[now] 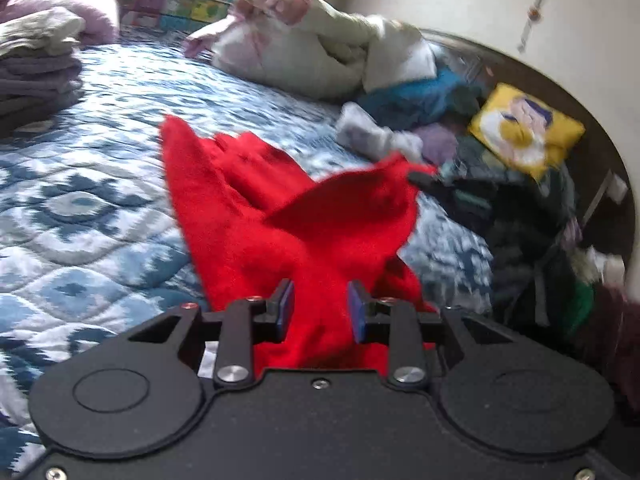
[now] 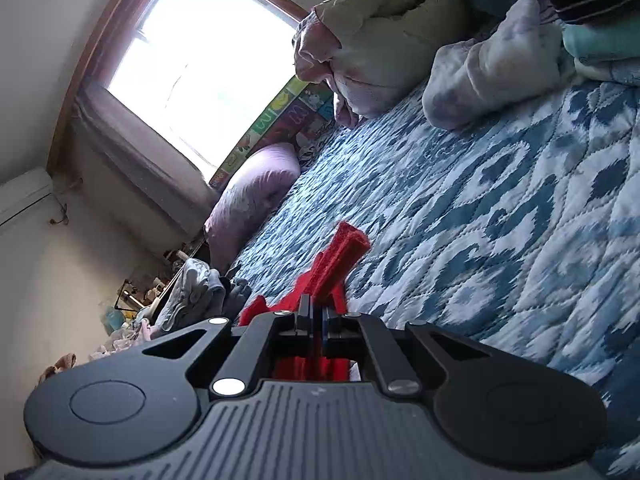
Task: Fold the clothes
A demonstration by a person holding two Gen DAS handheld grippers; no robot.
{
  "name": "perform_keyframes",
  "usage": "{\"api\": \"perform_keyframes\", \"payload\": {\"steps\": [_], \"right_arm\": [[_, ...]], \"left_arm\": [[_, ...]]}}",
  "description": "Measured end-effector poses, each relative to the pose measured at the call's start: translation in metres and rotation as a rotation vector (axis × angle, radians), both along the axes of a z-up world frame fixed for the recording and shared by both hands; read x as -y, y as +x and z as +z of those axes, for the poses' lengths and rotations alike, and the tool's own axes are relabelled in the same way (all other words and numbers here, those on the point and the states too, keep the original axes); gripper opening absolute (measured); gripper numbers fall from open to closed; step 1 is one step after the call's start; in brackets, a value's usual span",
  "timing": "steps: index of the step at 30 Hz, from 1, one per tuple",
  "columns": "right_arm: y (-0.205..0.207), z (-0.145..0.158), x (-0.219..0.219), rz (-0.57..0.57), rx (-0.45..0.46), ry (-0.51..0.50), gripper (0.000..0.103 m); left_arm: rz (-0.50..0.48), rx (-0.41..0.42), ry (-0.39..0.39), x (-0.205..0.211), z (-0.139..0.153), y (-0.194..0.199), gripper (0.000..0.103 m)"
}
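A red knit garment [image 1: 256,216] hangs crumpled over the blue and white quilt [image 1: 100,184]. My left gripper [image 1: 320,304] is shut on a thick bunch of it, and the red cloth fills the gap between the blue pads [image 1: 286,306]. My right gripper [image 1: 420,178] pinches a far corner of the cloth and holds it up to the right. In the right wrist view the right gripper [image 2: 318,312] is shut, with a strip of the red garment [image 2: 340,252] sticking out past its fingertips.
Folded clothes [image 1: 36,68] are stacked at the far left. A mixed pile of loose clothes [image 1: 500,200] and a yellow cushion [image 1: 524,130] crowd the right side. A pale comforter [image 1: 304,52] lies at the back. A purple pillow [image 2: 252,200] sits under the window [image 2: 200,60].
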State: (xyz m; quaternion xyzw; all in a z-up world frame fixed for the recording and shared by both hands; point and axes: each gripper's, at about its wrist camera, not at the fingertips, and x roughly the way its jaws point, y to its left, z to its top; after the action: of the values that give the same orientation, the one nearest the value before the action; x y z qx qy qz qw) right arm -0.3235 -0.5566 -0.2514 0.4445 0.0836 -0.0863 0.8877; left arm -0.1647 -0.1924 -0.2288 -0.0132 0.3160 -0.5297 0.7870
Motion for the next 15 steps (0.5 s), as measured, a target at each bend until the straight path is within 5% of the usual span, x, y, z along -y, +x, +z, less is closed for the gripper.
{"api": "perform_keyframes", "payload": {"steps": [7,12,15], "right_arm": [[0.002,-0.002,0.01,0.053,0.081,0.147,0.006],[0.016,0.012,0.032,0.072,0.104,0.199,0.006],[0.033,0.009,0.047,0.078,0.058,0.219,0.006]], "left_arm": [[0.007,0.052,0.039,0.004,-0.001,-0.002,0.027],[-0.063,0.188,0.256,0.028,-0.023,-0.025,0.027],[-0.072,0.21,0.275,0.029,-0.027,-0.027,0.027]]}}
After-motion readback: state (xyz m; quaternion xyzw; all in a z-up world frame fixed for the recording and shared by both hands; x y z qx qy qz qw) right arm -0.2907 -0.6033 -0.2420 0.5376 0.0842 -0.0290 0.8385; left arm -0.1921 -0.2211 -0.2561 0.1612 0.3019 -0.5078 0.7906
